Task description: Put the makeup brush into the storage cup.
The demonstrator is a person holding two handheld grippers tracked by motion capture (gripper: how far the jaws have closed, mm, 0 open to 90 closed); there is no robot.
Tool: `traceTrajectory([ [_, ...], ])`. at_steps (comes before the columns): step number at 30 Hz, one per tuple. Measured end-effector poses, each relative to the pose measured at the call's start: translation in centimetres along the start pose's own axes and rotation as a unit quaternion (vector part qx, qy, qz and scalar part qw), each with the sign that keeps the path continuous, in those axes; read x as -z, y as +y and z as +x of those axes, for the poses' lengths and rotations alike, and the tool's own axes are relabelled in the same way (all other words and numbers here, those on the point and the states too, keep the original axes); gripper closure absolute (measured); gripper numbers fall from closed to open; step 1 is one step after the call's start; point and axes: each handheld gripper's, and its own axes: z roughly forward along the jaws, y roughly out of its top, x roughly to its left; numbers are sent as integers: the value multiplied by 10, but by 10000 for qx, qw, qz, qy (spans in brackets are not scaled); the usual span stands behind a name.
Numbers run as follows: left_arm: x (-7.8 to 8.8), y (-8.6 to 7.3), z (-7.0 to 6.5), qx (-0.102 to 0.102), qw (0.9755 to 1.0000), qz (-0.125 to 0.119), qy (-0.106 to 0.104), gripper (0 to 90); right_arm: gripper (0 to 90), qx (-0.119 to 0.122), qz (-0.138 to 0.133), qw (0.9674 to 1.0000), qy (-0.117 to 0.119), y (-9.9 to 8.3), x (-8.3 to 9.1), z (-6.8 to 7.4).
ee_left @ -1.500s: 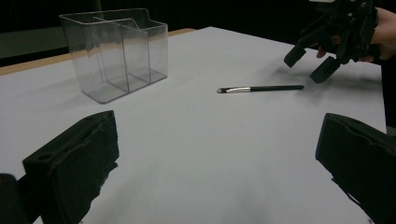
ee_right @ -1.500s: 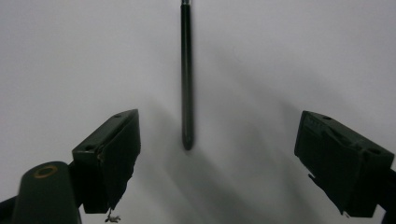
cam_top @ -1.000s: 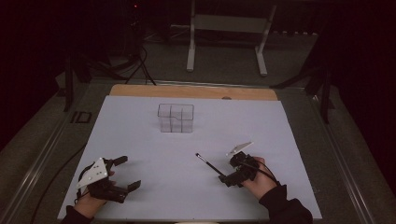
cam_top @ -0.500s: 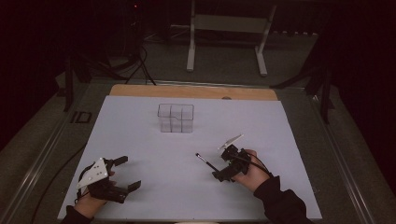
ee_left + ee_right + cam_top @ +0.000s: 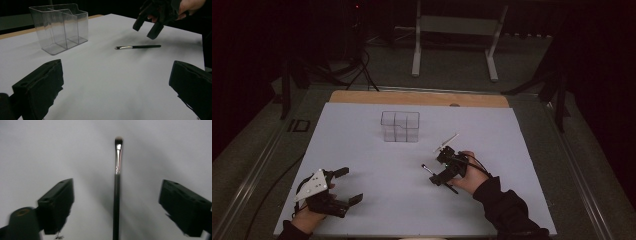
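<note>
Right tool (image 5: 443, 172) hung over the brush (image 5: 432, 172), jaws spread wide, nothing gripped. In the right gripper view the brush (image 5: 116, 187) lay between the two jaws, handle running down the middle, bristle end pointing away; neither jaw touched it. The left gripper view showed the right tool (image 5: 147, 23) raised clear above the brush (image 5: 138, 46), with a gap between jaw tips and handle.

Left tool (image 5: 343, 186) sat low at the near left of the counter (image 5: 362, 150), jaws also spread wide and empty. It was well apart from the brush and from the right tool.

Brush lay flat on the white sheet, right of centre, metal ferrule and small tip toward the left tool's side.

A clear organizer (image 5: 400, 126) with several compartments stood upright further back, near centre, apart from the brush. In the left gripper view the organizer (image 5: 60, 27) looked empty.
</note>
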Motion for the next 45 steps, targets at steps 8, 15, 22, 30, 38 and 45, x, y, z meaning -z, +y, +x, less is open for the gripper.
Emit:
traceTrajectory([
  [8, 0, 0, 0, 3, 10000, 5, 11, 9, 394, 15, 18, 10000, -95, 21, -1, -3],
  [15, 0, 0, 1, 22, 10000, -1, 9, 9, 453, 64, 272, 9996, -36, 34, -7, 0],
  [22, 0, 0, 1, 10, 10000, 5, 8, 9, 550, 162, 564, 9983, 17, 39, -18, -4],
  [30, 0, -1, 1, 31, 10000, 25, -4, 9, 613, 335, 796, 9961, -154, 45, -29, 0],
  [38, 0, -1, 1, 40, 10000, 39, 1, 9, 678, 462, 1175, 9913, -384, 49, -44, 7],
  [45, 0, 0, 1, 35, 10000, 33, -11, 9, 753, 554, 1366, 9878, -498, 52, -51, 15],
])
